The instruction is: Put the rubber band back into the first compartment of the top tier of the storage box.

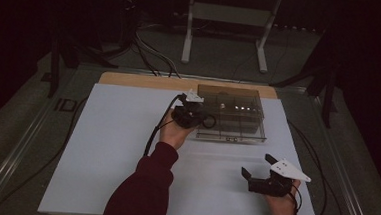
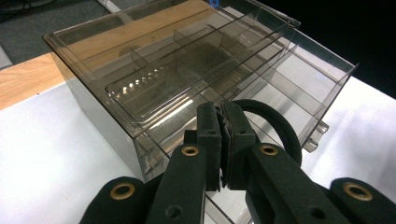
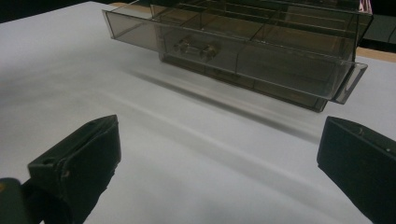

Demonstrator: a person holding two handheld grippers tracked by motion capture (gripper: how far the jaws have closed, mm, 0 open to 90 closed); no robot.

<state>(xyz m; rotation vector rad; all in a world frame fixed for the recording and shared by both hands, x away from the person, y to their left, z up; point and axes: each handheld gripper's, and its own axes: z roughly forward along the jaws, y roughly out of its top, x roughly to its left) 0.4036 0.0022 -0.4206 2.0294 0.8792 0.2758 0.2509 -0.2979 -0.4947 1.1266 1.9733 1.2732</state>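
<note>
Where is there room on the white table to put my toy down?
The big bare patch is the white sheet left of the sleeve. A smaller one lies between the clear drawer box and the right gripper. It is crowded at the box's left side, where the left gripper sits.

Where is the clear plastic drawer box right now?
In the high view the drawer box sits at the table's far edge, right of centre, with the left gripper against its left side.
</note>
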